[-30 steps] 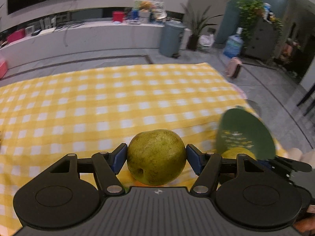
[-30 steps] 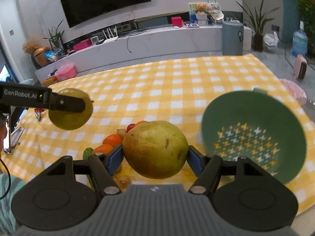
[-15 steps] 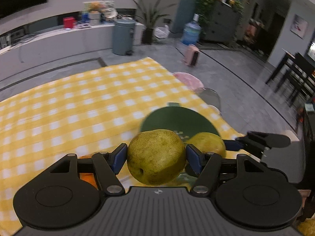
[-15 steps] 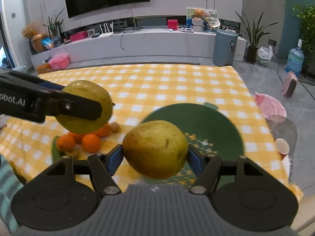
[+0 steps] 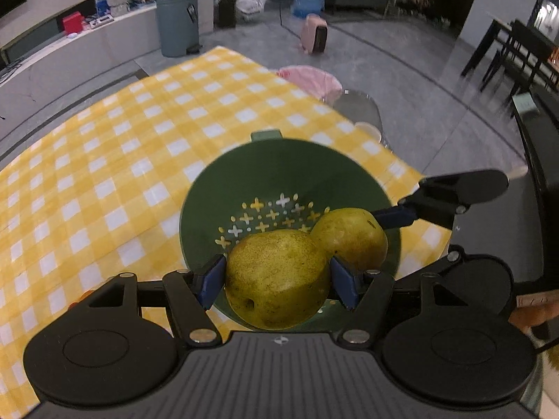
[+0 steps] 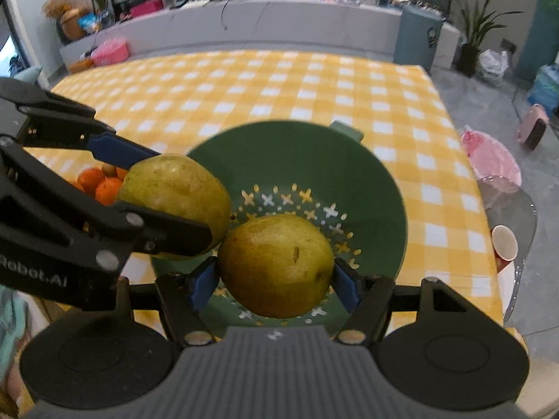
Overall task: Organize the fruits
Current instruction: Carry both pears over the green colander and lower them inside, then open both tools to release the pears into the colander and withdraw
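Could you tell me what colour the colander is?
Dark green colander, clearest in the right wrist view.

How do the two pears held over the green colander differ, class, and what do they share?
The left tongs' pear shows a small dark pit near its lower side; the right tongs' pear shows a short dark scratch. In the right wrist view, the left tongs' pear hangs over the green colander's near-left rim, the other over its middle. Both are yellow-green, speckled and clamped between blue pads.
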A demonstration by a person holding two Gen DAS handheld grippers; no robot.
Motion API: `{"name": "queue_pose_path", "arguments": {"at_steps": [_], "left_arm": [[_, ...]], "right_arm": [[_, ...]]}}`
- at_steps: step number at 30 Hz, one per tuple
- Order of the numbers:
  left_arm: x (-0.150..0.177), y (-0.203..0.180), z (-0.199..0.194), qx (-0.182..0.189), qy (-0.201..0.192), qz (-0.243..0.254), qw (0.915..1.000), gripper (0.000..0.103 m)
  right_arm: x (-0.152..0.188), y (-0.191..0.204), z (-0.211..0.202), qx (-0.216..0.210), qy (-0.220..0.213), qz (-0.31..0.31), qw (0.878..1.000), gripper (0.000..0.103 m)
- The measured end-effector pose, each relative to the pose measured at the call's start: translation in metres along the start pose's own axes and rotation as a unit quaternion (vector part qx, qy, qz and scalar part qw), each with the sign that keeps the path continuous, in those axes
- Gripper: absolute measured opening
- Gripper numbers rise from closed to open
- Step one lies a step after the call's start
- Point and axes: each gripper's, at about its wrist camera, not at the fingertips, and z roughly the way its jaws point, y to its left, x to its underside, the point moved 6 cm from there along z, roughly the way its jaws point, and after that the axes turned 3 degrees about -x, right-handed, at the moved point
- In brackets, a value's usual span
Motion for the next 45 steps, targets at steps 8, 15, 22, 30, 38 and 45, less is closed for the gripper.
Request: {"name": "queue_pose_path", "arguments": {"at_steps": [8, 15, 22, 30, 38, 45], "left_arm": [[0.002, 0.001, 0.022, -0.008, 0.038, 0.035, 0.9986, 0.074], [0.003, 0.007, 0.030, -0.016, 0.049, 0.049, 0.9975, 0.074], [0.003, 0.013, 0.033, 0.005, 0.054, 0.042, 0.9976, 0.075], [0.003, 0.012, 0.040, 0.000, 0.059, 0.046, 0.9972, 0.075], [0.005, 0.002, 0.056, -0.021, 0.080, 0.082, 0.9932, 0.075], [0.008, -0.002, 0.069, -0.039, 0.103, 0.110, 0.9878, 0.075]], "right_arm": [[0.005, 0.000, 0.028, -0.032, 0.056, -0.019, 0.998, 0.067], [0.003, 0.002, 0.039, -0.018, 0.088, -0.049, 0.995, 0.067], [0.003, 0.000, 0.042, -0.021, 0.119, -0.062, 0.991, 0.067], [0.006, -0.004, 0.039, -0.018, 0.127, -0.064, 0.990, 0.067], [0.006, -0.009, 0.024, -0.037, 0.112, -0.052, 0.992, 0.075], [0.010, -0.010, 0.012, -0.035, 0.092, -0.038, 0.994, 0.074]]}}
